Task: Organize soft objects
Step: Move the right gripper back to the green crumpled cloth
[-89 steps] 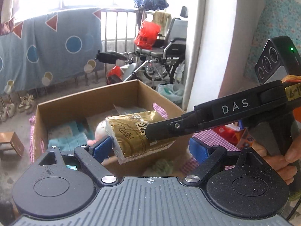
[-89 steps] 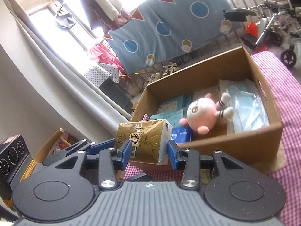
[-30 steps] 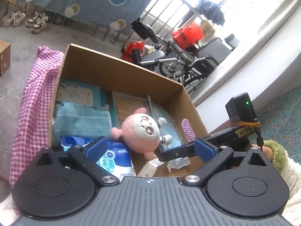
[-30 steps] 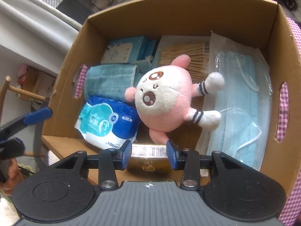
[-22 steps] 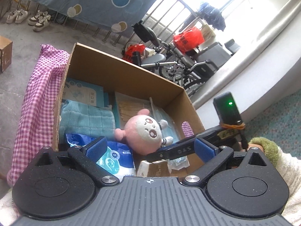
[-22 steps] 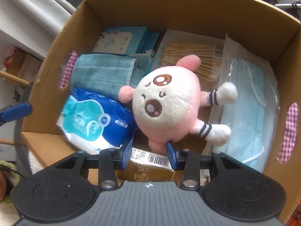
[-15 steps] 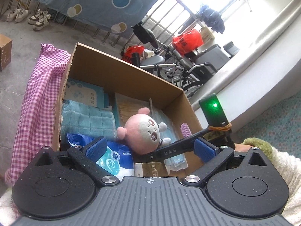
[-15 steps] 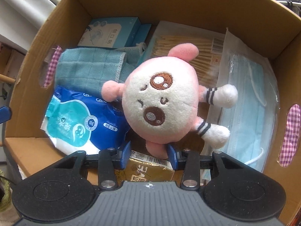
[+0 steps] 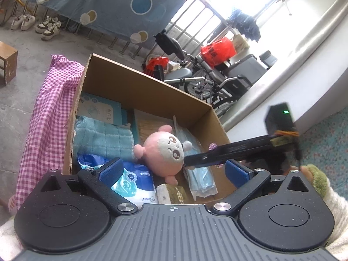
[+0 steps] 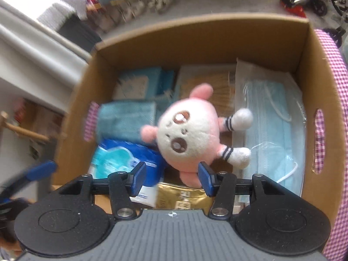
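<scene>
Right wrist view, right gripper (image 10: 171,179) jaws apart above gold packet (image 10: 182,196) at frame bottom, pink plush toy (image 10: 191,134) mid-box (image 10: 195,39), left gripper (image 9: 174,171) jaws wide, empty

We note a brown cardboard box (image 10: 217,34); pink-and-white plush (image 10: 189,134) with dark-striped limbs; gold packet (image 10: 182,198); blue-and-white wipes pack (image 9: 132,180); teal quilted cloth (image 9: 104,138); pale blue masks (image 10: 274,130); magenta-and-white gingham cloth (image 9: 45,117).

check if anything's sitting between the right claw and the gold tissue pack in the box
Nothing visible does. The gold tissue pack lies in the cardboard box just below the open right claw; the pink plush sits just beyond, its foot overlapping the pack's far edge.
</scene>
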The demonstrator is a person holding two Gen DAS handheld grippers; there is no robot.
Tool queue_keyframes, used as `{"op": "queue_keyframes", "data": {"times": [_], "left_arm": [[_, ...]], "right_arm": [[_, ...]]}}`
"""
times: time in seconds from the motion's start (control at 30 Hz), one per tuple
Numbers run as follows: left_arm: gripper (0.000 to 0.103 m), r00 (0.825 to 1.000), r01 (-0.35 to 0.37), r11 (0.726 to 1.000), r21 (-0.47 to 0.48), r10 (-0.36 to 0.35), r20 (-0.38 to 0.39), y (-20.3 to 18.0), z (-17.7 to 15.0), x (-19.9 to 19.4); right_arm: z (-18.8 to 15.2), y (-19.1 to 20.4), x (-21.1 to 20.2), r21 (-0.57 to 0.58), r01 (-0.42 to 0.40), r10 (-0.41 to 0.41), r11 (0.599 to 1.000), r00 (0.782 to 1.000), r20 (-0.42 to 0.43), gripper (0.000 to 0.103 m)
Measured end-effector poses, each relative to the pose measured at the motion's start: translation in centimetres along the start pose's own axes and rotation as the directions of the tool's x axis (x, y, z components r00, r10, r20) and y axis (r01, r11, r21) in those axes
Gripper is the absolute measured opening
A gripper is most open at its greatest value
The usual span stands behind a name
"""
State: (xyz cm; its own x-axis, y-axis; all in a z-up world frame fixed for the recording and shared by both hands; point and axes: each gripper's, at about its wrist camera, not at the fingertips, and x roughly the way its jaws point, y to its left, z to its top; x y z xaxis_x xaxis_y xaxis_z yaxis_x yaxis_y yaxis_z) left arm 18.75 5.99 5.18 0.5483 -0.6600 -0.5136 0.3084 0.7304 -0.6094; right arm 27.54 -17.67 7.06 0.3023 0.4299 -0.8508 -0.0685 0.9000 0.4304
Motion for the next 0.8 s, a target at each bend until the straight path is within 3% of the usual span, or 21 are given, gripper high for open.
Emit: {"op": "queue_keyframes", "data": {"times": [0.1,0.2,0.4,0.6,0.67,0.8], "left_arm": [[0.101,1.000,-0.004,1.000,0.006,0.004,0.013,-0.7,-0.4,-0.5],[0.101,1.000,-0.005,1.000,0.030,0.005,0.018,-1.5,-0.9,-1.0],[0.101,0.999,0.004,0.995,0.096,0.001,-0.050,-3.7,-2.9,-0.6],[0.102,0.989,0.031,0.978,0.208,0.000,-0.149,-6.4,-6.7,1.5],[0.102,0.976,0.044,0.972,0.233,0.007,-0.215,-7.2,-8.6,2.9],[0.099,0.935,0.093,0.955,0.282,0.013,-0.356,-8.3,-12.4,6.5]], "right_arm": [[-2.0,-0.4,-4.1,0.016,-0.101,0.098,0.995,0.987,0.127,0.055],[-5.4,-1.3,-7.5,0.016,-0.193,0.185,0.981,0.957,0.222,0.060],[-13.7,-4.4,-10.2,0.076,-0.317,0.279,0.945,0.907,0.314,0.061],[-20.2,-7.2,-7.7,0.196,-0.271,0.184,0.942,0.910,0.370,0.061],[-21.7,-8.1,-6.4,0.236,-0.241,0.144,0.941,0.920,0.366,0.061],[-22.8,-9.2,-4.3,0.258,-0.176,0.081,0.950,0.937,0.341,0.060]]}}
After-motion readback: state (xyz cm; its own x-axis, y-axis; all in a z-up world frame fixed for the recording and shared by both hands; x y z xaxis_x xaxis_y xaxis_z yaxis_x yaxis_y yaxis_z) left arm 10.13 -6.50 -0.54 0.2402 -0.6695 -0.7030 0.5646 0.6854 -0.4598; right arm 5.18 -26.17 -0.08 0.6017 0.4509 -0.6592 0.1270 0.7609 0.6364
